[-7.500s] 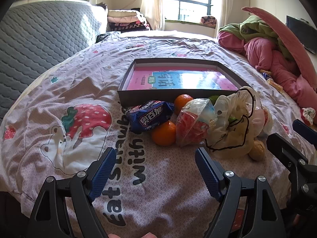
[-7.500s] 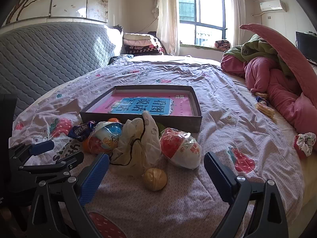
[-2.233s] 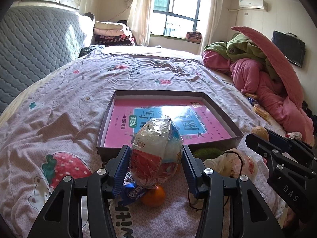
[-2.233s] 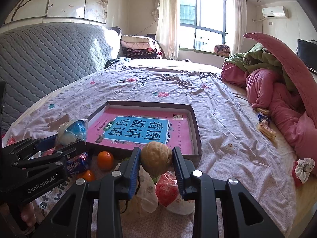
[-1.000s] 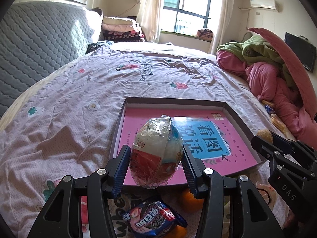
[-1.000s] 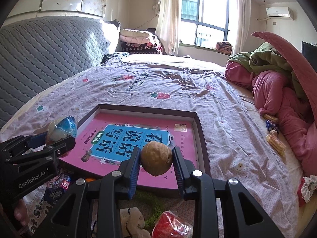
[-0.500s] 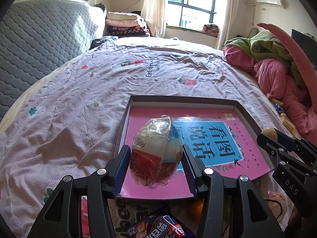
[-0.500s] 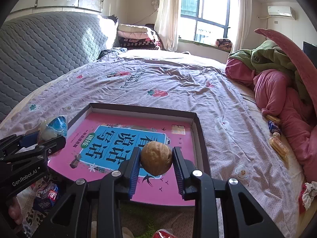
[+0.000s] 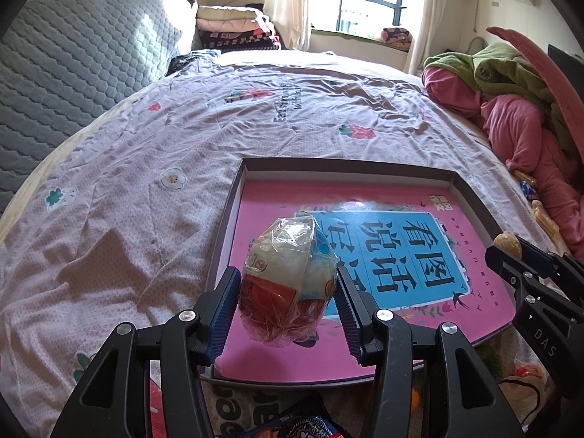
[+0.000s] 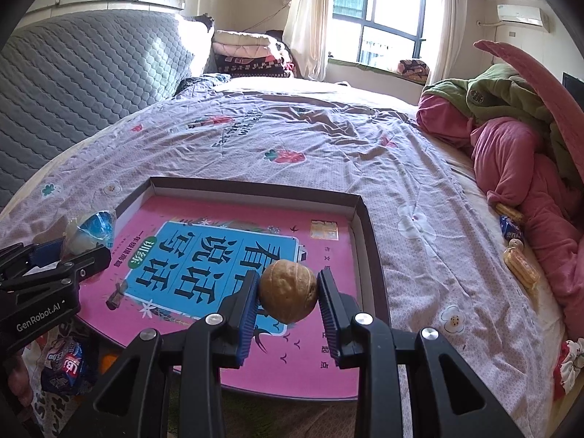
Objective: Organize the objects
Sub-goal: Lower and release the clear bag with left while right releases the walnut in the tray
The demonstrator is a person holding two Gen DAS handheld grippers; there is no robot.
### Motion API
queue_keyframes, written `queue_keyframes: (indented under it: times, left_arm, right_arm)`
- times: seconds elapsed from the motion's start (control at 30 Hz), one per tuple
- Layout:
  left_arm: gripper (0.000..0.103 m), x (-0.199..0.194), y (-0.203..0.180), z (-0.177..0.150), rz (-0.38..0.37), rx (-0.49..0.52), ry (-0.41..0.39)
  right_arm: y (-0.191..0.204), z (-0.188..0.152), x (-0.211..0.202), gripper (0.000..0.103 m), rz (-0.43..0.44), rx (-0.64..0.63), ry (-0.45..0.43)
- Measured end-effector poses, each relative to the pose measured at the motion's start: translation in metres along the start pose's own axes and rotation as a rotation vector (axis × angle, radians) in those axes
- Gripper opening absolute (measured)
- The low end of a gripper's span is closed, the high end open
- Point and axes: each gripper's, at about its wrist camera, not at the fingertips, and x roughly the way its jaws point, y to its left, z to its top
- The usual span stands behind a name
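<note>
A shallow dark box [image 9: 452,176] with a pink and blue printed bottom lies on the bed; it also shows in the right wrist view [image 10: 359,200]. My left gripper [image 9: 286,301] is shut on a plastic-wrapped snack egg [image 9: 288,277] and holds it over the box's near left part. My right gripper [image 10: 288,294] is shut on a brown walnut [image 10: 288,290] and holds it over the box's near right part. The left gripper with the egg shows in the right wrist view [image 10: 87,231]. The right gripper with the walnut shows in the left wrist view [image 9: 505,242].
A blue snack packet [image 10: 64,363], an orange [image 10: 106,363] and a white plastic bag [image 9: 522,390] lie on the bedsheet [image 9: 109,219] in front of the box. Pink and green bedding [image 10: 518,138] is heaped at the right, with small wrapped snacks [image 10: 518,261] beside it. A grey quilted headboard [image 10: 80,73] stands at left.
Both grippers have moved forward over the box, each still holding its object. The loose snacks in front of the box have slid lower in view.
</note>
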Motion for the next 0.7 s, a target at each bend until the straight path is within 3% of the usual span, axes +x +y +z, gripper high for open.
queue_keyframes:
  times: [0.7]
  left_arm:
    - [0.053, 0.015, -0.011, -0.009, 0.027, 0.072, 0.082]
  right_arm:
    - [-0.013, -0.015, 0.029, 0.033, -0.024, -0.003, 0.154]
